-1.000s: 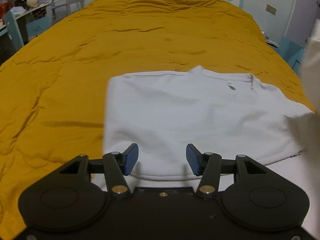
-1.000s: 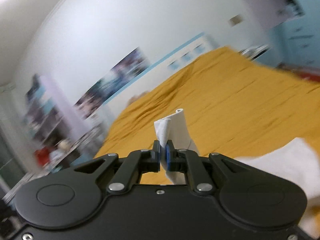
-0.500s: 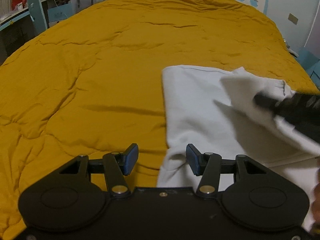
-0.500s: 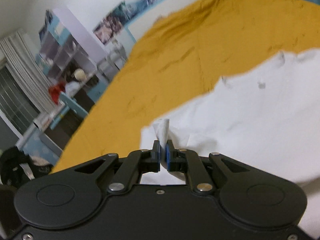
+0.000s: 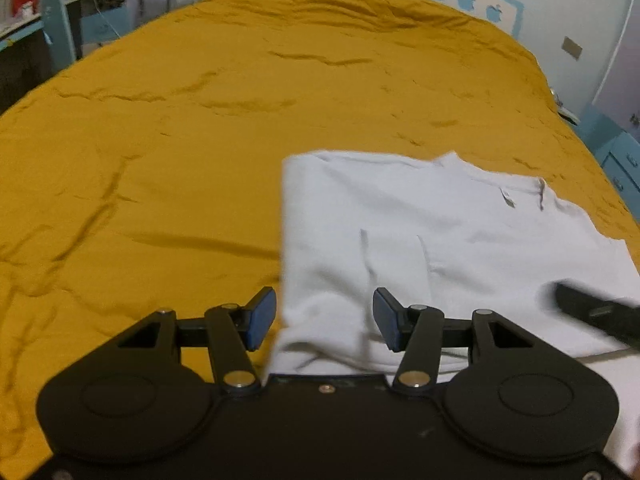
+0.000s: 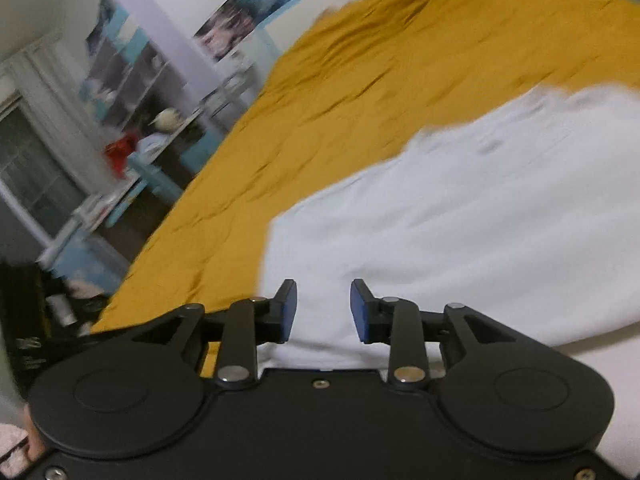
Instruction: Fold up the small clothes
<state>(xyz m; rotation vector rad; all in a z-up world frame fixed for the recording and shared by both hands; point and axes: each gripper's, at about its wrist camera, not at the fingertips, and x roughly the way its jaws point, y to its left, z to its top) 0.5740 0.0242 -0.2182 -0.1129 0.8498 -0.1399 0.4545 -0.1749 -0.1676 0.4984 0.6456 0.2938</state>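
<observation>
A white garment point(image 5: 420, 240) lies partly folded on a mustard-yellow bedspread point(image 5: 200, 140), its left edge straight and its collar toward the far side. My left gripper point(image 5: 324, 318) hovers open over the garment's near left corner, nothing between its blue pads. In the right wrist view the same white garment point(image 6: 460, 220) fills the right half. My right gripper point(image 6: 323, 311) is low over its near edge, and its jaws are opening with no cloth pinched between them. The right gripper shows as a dark blurred shape point(image 5: 596, 312) at the left view's right edge.
A blue desk and chair point(image 5: 60, 28) stand beyond the bed's left side. Shelves and a cluttered desk point(image 6: 132, 136) line the wall in the right view. A blue drawer unit point(image 5: 616, 152) sits at the bed's right. The bedspread stretches wide to the left and far side.
My right gripper came down onto the garment and let go of the white fold it was pinching; its jaws now stand apart. The left gripper shifted sideways and stayed open.
</observation>
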